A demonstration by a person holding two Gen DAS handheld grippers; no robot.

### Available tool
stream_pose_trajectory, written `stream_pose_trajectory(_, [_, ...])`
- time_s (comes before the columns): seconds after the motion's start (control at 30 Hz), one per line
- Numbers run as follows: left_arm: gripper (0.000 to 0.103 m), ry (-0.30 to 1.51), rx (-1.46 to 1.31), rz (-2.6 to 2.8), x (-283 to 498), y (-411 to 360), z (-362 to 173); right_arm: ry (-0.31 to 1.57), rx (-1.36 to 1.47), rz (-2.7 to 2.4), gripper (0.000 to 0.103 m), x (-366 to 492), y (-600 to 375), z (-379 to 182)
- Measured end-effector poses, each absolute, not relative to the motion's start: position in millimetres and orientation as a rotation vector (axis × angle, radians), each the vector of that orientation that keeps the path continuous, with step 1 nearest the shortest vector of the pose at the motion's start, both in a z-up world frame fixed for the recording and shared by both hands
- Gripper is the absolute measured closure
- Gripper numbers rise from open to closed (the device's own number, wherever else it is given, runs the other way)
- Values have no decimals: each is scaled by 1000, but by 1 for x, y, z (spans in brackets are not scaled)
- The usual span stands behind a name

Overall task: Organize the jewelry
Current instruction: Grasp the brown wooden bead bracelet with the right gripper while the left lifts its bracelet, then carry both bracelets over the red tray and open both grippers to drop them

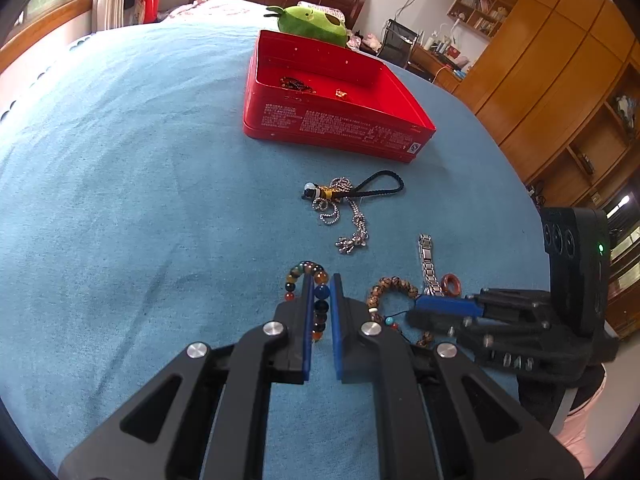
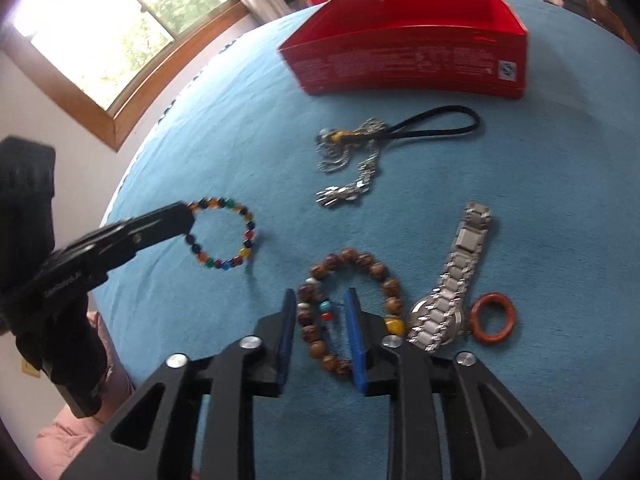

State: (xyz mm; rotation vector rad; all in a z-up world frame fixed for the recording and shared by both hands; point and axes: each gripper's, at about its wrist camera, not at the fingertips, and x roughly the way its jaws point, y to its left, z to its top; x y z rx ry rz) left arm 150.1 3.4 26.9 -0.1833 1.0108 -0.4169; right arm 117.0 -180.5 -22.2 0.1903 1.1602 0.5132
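Note:
My left gripper (image 1: 322, 280) is shut on a multicoloured bead bracelet (image 1: 298, 270), gripping its right side; the right wrist view shows that gripper (image 2: 187, 218) holding the bracelet (image 2: 248, 236) just above the blue cover. My right gripper (image 2: 320, 294) stands open over a brown wooden bead bracelet (image 2: 360, 260). The bracelet's left side lies between the pads, untouched. In the left wrist view the right gripper (image 1: 420, 312) is down on that bracelet (image 1: 394, 283). A red open box (image 1: 340, 132) farther back holds a dark bead bracelet (image 1: 296, 84) and a small gold piece (image 1: 341, 93).
A silver chain tangled with a black cord loop (image 2: 360, 152) lies between the grippers and the box (image 2: 400, 68). A steel watch (image 2: 452, 288) and a red-brown ring (image 2: 492, 318) sit right of the brown bracelet. A green plush toy (image 1: 312, 20) rests behind the box.

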Motion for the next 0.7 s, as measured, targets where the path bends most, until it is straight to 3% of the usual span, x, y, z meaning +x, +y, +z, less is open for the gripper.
stream_pose_trajectory(0.17, [97,1008,-192,-420,150,6,28,1223,64,488,71,116,-147,-35])
stream_pose_trajectory(0.27, [97,1007,-198,-423,149,9,28,1163,-37,457,72,111,-133,-38])
stream_pose_trajectory(0.3, [97,1006,-200,-424,149,10,28,1151,-51,440,82,111,-130,-37])
stream_pose_trajectory(0.37, [97,1006,-204,-426,149,11,29,1127,-69,420,87,111,-129,-38])
stream_pose_trajectory(0.47, [97,1003,-208,-428,148,13,30,1149,33,451,88,117,-140,-37])
stream_pose_trajectory(0.5, [97,1002,-209,-427,148,14,30,1161,91,472,93,120,-148,-35])
stream_pose_trajectory(0.7, [97,1003,-207,-418,151,14,30,1086,244,506,93,122,-187,-4])
